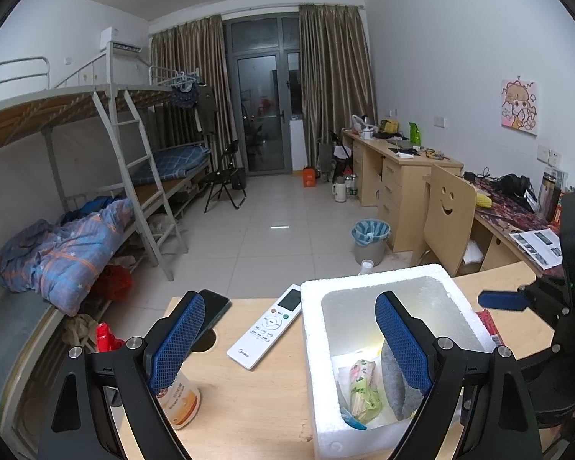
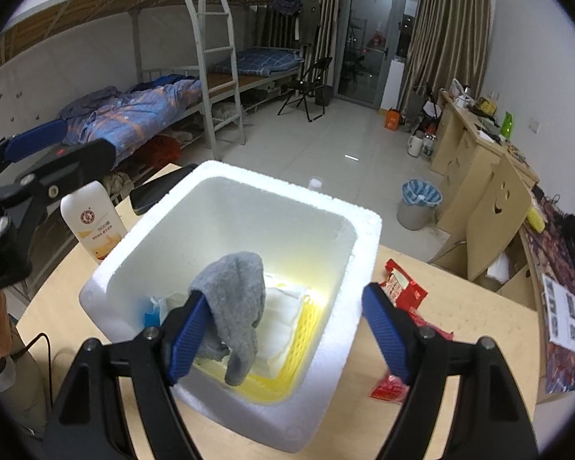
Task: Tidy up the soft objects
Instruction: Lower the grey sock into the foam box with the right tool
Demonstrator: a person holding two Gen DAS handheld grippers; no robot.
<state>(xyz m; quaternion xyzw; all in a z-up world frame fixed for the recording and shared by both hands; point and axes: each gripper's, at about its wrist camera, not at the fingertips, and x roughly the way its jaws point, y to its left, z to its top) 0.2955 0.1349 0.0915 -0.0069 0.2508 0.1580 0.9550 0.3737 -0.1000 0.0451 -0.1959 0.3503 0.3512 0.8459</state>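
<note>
At the far left of the bench a white bottle is seen, with a dark phone and a white remote beside it. The left gripper is held with its fingers wide apart and nothing between them. In the middle, a white foam box is placed, with a tissue packet and white pads already inside. The right gripper is poised over the box, fingers apart; a grey sock is draped against its left finger, unclamped, hanging into the box. The drop-in step is judged to be nearly finished; next, the sock must be shaken free and the gripper lifted clear. To the right, red wrappers lie on the bench, and the box wall may obstruct withdrawal.
</note>
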